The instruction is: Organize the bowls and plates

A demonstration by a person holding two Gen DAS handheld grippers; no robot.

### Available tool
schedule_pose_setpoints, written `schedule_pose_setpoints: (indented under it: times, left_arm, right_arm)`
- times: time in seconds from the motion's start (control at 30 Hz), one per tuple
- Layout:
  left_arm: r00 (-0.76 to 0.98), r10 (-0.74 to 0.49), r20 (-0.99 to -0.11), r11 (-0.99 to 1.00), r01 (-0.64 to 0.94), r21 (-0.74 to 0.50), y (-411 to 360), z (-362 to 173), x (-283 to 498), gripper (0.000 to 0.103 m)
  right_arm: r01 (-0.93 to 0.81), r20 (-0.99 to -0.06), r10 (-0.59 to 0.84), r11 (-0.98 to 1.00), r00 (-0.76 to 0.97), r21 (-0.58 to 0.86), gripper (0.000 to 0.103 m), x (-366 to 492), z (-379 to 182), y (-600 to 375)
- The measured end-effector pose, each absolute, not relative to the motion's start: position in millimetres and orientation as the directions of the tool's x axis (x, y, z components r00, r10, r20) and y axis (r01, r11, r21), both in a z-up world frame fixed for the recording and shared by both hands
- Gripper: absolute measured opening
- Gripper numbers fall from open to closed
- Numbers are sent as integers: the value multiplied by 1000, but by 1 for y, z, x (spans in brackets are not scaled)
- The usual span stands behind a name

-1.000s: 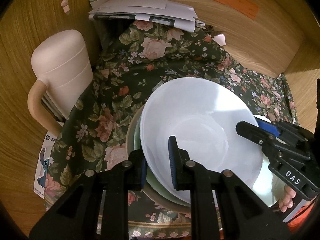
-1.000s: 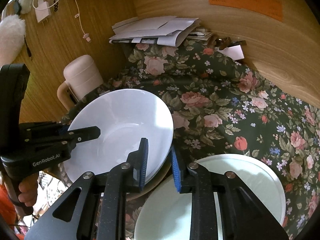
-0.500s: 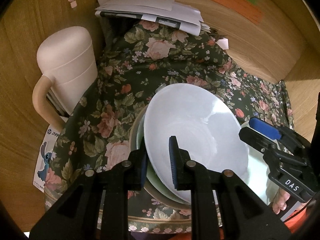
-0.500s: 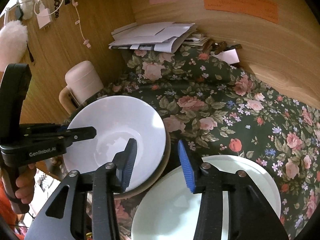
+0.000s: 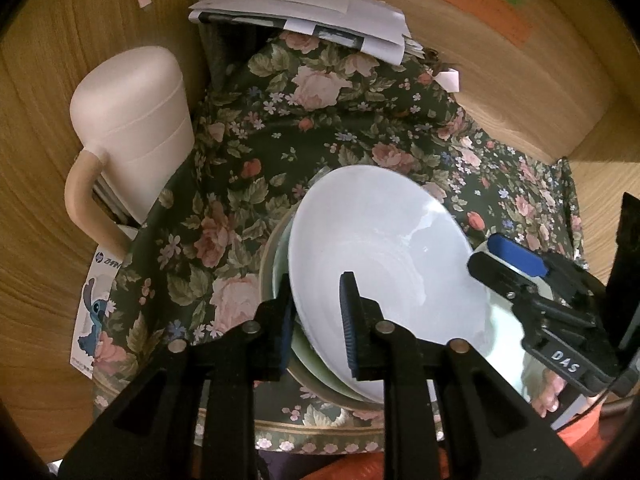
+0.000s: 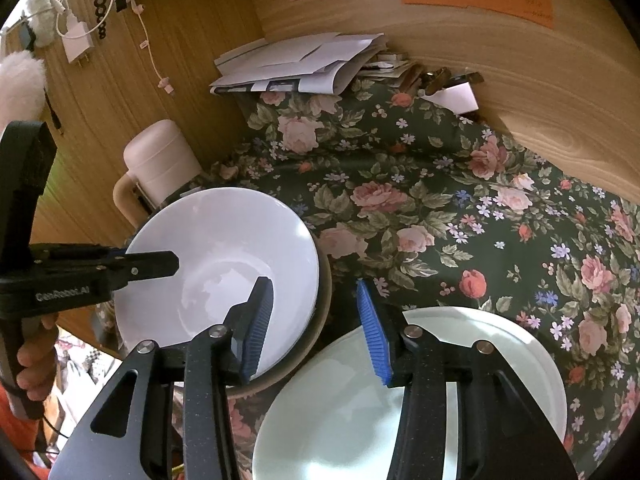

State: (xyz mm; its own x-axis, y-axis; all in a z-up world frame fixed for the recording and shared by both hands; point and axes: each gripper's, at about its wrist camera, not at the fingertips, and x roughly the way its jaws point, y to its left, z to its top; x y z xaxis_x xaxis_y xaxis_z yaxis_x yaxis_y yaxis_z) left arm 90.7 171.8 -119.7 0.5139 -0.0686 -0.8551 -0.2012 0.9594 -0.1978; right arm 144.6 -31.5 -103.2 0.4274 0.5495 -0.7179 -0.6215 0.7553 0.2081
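A white bowl (image 5: 384, 256) rests tilted in a stack, nested in a green bowl (image 5: 308, 356) and a tan outer bowl (image 6: 320, 320). My left gripper (image 5: 316, 304) is shut on the white bowl's near rim, one pad inside and one outside. In the right wrist view the left gripper (image 6: 160, 266) reaches over the white bowl (image 6: 216, 264) from the left. My right gripper (image 6: 316, 320) stands open; its jaws straddle the stack's right rim without touching it. In the left wrist view the right gripper (image 5: 490, 256) hovers at the bowl's right edge. White plates (image 6: 460, 360) lie stacked beside the bowls.
A floral cloth (image 5: 280, 140) covers the table between wooden walls. A pink lidded jug (image 5: 132, 132) stands at the left wall, a pile of papers (image 5: 304, 12) at the back. A cartoon card (image 5: 94, 316) lies at the cloth's left edge.
My right gripper let go of the white bowl's rim and opened wide. The bowl sank a little lower into the stack. My left gripper kept its hold.
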Motion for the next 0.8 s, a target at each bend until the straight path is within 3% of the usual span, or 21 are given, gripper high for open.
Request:
schedule_pose_setpoints:
  times: [0.07, 0.2, 0.8]
  left_arm:
    - [523, -61, -850, 960, -202, -194, 174, -114, 90, 24]
    - [574, 19, -819, 964, -228, -138, 182, -102, 86, 54]
    - [516, -117, -849, 948, -197, -250, 192, -160, 81, 58]
  right_arm:
    - [-623, -719, 552, 753, 423, 211, 40, 146, -104, -31]
    - [-628, -719, 559, 746, 413, 220, 40, 147, -106, -31]
    - [-644, -786, 532, 728, 316, 233, 40, 153, -128, -14]
